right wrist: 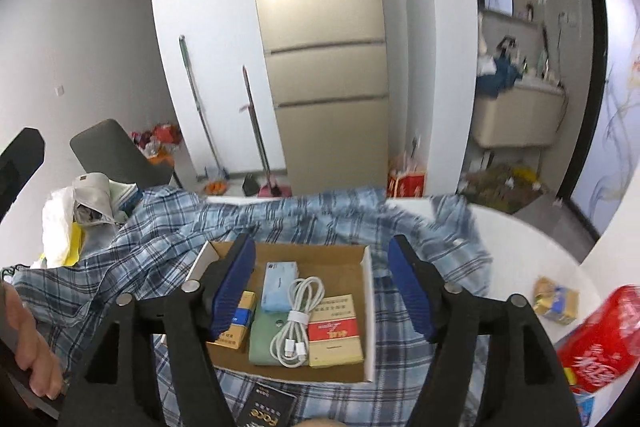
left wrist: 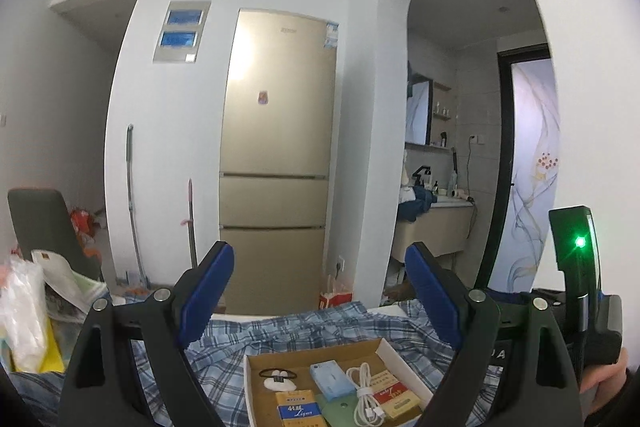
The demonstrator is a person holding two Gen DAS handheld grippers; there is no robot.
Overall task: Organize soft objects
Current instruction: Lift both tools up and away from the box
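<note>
A blue plaid shirt (right wrist: 152,243) lies spread and rumpled over the table, also in the left wrist view (left wrist: 280,331). A shallow cardboard box (right wrist: 360,267) sits on top of it, holding a white cable (right wrist: 294,319), a blue tissue pack (right wrist: 278,285), small cartons and a green pouch; the box shows in the left view (left wrist: 384,345) too. My left gripper (left wrist: 320,291) is open and empty, raised above the box. My right gripper (right wrist: 322,287) is open and empty, hovering over the box.
Plastic bags and paper (right wrist: 68,215) pile up at the table's left. A red cola pack (right wrist: 596,343) and a snack packet (right wrist: 556,301) sit at the right on the white table (right wrist: 520,247). A fridge (left wrist: 276,163), brooms and a grey chair (right wrist: 116,151) stand beyond.
</note>
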